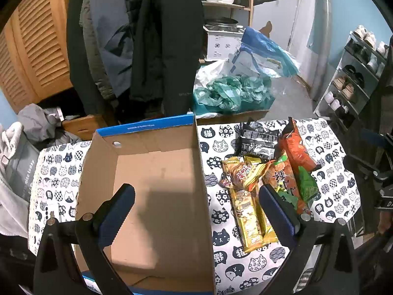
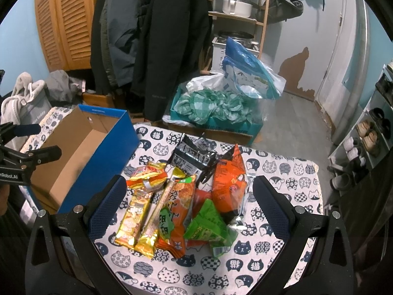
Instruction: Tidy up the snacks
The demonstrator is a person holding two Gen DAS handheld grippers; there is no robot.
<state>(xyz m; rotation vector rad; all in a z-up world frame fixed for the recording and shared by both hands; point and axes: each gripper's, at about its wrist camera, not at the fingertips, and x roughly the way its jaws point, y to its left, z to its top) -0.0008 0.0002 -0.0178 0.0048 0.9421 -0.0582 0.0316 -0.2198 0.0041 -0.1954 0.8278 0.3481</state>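
An empty blue cardboard box (image 1: 157, 172) (image 2: 81, 152) stands on the cat-print tablecloth (image 1: 221, 233) (image 2: 282, 172). To its right lies a pile of snack packs: yellow packs (image 1: 245, 196) (image 2: 137, 209), an orange pack (image 1: 297, 147) (image 2: 229, 182), a green pack (image 2: 208, 226) and a black pack (image 1: 258, 140) (image 2: 191, 154). My left gripper (image 1: 196, 196) hangs open over the box's right wall. My right gripper (image 2: 186, 196) is open above the snack pile, nothing between its fingers. The left gripper's arm shows at the left edge of the right wrist view.
Dark coats (image 1: 137, 39) (image 2: 152, 44) hang behind the table. On the floor sits a box with green and blue plastic bags (image 1: 233, 91) (image 2: 216, 105). A shoe rack (image 1: 353, 78) (image 2: 371, 132) stands at the right. Wooden louvred doors (image 1: 36, 56) are at the left.
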